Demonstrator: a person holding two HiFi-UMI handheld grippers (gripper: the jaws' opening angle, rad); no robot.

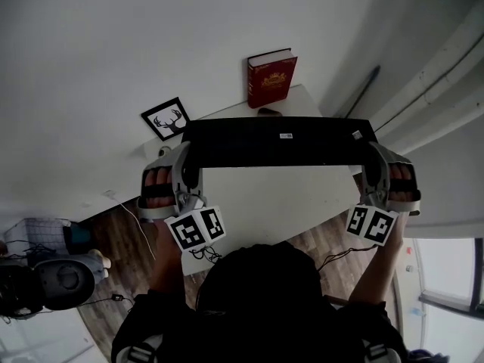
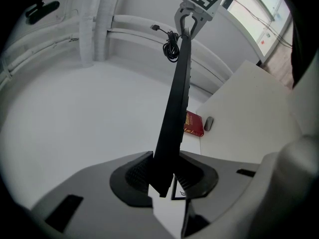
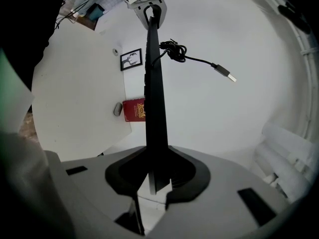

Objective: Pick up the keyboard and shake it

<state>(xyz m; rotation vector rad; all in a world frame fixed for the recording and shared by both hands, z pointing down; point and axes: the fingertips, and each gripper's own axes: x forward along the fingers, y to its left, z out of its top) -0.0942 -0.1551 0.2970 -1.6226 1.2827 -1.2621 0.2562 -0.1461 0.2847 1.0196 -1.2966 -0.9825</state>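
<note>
Keyboard [image 1: 276,142] is lifted in the air above the white bench [image 1: 287,203], and it does not touch the bench. It is black and long, and it lies level across the head view, with a small white label on the face that shows there. The left tool [image 1: 189,157] has its jaws closed on the left end of the keyboard, and in the left gripper view the dark pads [image 2: 134,176] press on the thin edge from both sides. The right tool [image 1: 370,161] is clamped on the right end in the same way. A cable [image 3: 199,61] with a plug at its end hangs from the keyboard. On the far part of the bench a red book [image 1: 271,79] stands upright, with a small dark thing [image 1: 268,112] just beside it. A framed picture [image 1: 166,118] stands at the far left corner.
</note>
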